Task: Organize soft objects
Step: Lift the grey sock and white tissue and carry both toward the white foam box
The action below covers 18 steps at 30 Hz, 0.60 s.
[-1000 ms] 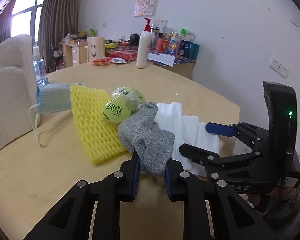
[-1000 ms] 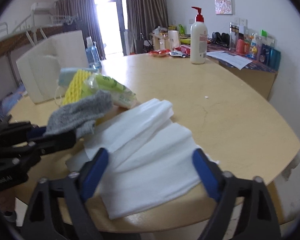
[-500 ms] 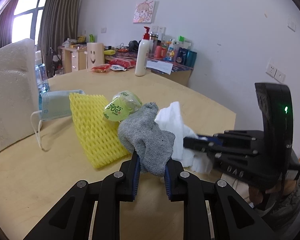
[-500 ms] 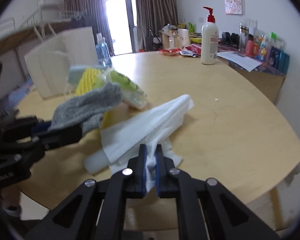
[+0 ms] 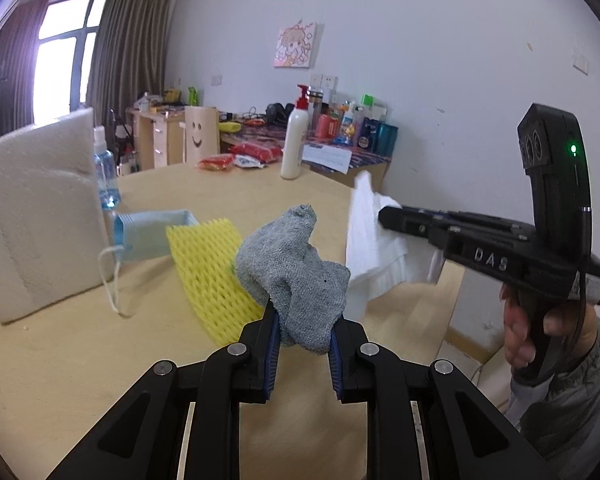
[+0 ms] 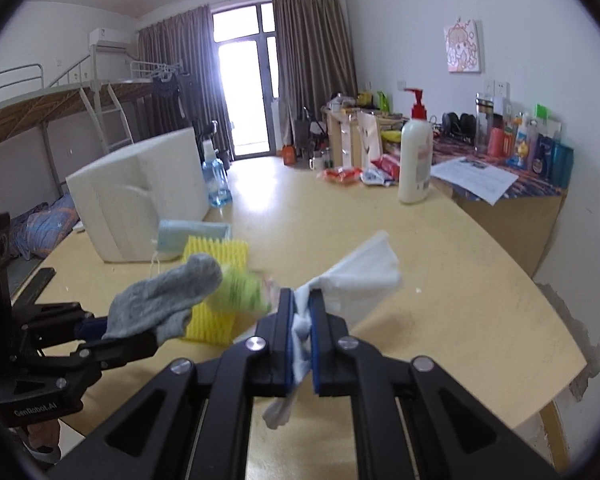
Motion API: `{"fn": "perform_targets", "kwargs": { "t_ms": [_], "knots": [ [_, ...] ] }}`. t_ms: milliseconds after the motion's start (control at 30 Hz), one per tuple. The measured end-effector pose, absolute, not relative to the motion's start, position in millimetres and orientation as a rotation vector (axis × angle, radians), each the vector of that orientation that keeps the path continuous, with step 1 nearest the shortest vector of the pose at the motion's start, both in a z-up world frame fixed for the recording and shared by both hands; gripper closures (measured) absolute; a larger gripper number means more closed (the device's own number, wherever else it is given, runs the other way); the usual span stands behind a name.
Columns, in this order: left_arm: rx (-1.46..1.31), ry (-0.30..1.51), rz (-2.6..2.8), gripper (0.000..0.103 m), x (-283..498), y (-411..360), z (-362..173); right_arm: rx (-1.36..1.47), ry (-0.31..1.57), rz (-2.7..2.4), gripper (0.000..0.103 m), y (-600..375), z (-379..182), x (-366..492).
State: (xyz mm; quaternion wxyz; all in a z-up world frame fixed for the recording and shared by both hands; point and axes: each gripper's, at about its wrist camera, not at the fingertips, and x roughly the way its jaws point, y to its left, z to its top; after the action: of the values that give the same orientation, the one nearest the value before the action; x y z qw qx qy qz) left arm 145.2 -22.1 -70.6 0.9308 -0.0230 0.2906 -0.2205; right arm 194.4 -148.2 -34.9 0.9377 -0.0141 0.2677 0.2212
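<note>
My left gripper (image 5: 302, 326) is shut on a grey sock (image 5: 296, 268) and holds it above the table; the sock also shows in the right wrist view (image 6: 168, 300). My right gripper (image 6: 302, 310) is shut on a white cloth (image 6: 360, 276), lifted off the table; the cloth hangs from it in the left wrist view (image 5: 374, 248). A yellow foam net (image 5: 208, 272), a blue face mask (image 5: 152, 234) and a green packet (image 6: 242, 292) lie on the round wooden table (image 6: 460, 280).
A white foam block (image 5: 32, 208) stands at the left with a blue spray bottle (image 5: 104, 176) behind it. A white pump bottle (image 6: 414, 168) and snack packets (image 5: 220, 162) sit at the far side. The table's edge (image 6: 532, 412) is near on the right.
My right gripper closed on the white cloth and lifted it off the table. My left gripper rose with the grey sock.
</note>
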Motion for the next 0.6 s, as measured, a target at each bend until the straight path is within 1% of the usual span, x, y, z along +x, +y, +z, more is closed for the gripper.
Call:
{"fn": "perform_targets", "kwargs": {
  "t_ms": [267, 433, 600],
  "knots": [
    [-0.054, 0.567, -0.422, 0.081, 137, -11, -63, -0.062, 0.453, 0.407, 0.094, -146, -14, 196],
    [-0.059, 0.566, -0.417, 0.081, 137, -9, -62, -0.067, 0.482, 0.398, 0.094, -144, -21, 203],
    [-0.056, 0.557, -0.407, 0.081, 136, -9, -58, -0.06, 0.418, 0.39, 0.094, -148, 1, 196]
  ]
}}
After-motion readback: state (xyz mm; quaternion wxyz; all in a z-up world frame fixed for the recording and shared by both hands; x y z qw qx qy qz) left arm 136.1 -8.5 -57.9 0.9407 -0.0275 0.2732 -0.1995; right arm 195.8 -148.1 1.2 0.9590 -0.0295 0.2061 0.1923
